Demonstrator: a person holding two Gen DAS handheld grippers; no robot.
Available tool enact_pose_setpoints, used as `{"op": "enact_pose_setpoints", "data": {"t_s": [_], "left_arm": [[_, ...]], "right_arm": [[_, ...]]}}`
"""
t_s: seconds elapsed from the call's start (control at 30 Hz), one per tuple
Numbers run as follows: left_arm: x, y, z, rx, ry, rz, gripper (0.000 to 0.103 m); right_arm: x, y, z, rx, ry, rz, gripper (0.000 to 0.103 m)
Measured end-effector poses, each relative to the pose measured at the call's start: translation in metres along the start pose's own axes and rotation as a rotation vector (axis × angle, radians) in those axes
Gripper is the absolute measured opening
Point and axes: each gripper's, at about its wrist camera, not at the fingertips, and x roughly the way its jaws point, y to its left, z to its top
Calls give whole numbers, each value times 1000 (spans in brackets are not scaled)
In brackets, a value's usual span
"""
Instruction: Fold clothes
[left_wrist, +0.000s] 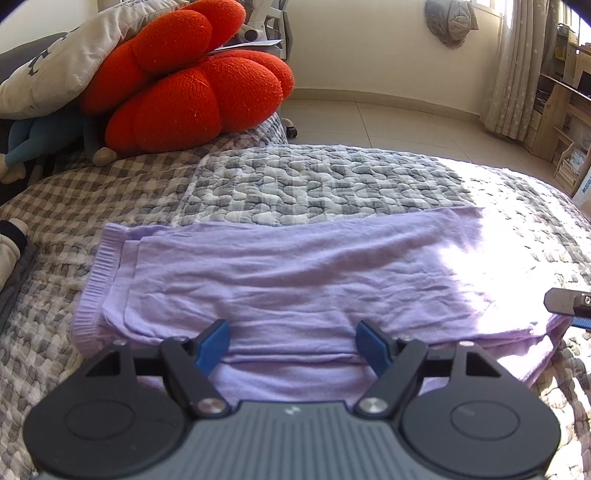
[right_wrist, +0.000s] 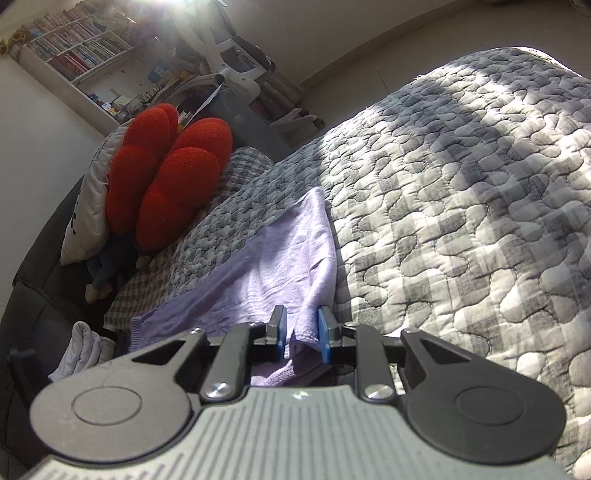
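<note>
Surface: quilted grey-and-white checked bedspread (left_wrist: 332, 177) on a bed, sunlit toward its right edge; tiled floor and curtain beyond the far edge.
Garment: lilac knit garment (left_wrist: 288, 273) lies partly folded across the near part of the bed, ribbed hem at the left end, right end washed out by sun.
Containers: wooden shelving (left_wrist: 565, 122) at the right wall holds boxes and papers; white bookcase (right_wrist: 77, 48) holds rows of books.
Bed head: red knitted cushion (left_wrist: 184, 77) leans on a pale printed pillow (left_wrist: 62, 62) at the bed's far left corner.
Left-wrist view only: garment's full width; tip of the right tongs (left_wrist: 567, 302) at the garment's right end.
Right-wrist view only: bookcase, white chair frame, white cloth (right_wrist: 81, 350) off the bed's left edge.
Left tongs (left_wrist: 293, 341): spread wide, released, blue pads over the garment's near edge; contact cannot be told.
Right tongs (right_wrist: 302, 332): narrowly parted, clenched on a raised fold of the garment's right end.
</note>
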Motion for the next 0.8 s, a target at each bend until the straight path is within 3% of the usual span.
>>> {"op": "enact_pose_setpoints", "data": {"t_s": [0.07,0.27,0.47,0.5,0.53,0.57,0.6,0.63,0.8], "left_arm": [[-1,0,0,-7,4,-9,77],[-5,10,5,-68,15,-63,77],[-13,40,12,-208,0,-104,77],[-12,41,11,-209,7,-104,77],[-12,42,10,-210,14,-104,77],[-11,40,10,-205,20,-103,77],[-11,39,10,-195,23,-101,77],[-10,37,10,-186,26,-98,77],[-8,27,8,-134,30,-92,77]], "right_arm": [[-4,4,-1,-21,-31,-36,24],[-11,22,-2,-78,-123,-91,9],[-1,41,-6,-119,-105,-108,8],[0,42,-5,-127,-111,-123,17],[0,42,-4,-136,-118,-136,18],[0,41,-3,-139,-120,-148,28],[-1,40,-3,-139,-119,-159,49],[-1,39,-3,-134,-112,-161,57],[-2,32,-4,-132,-64,-207,59]]}}
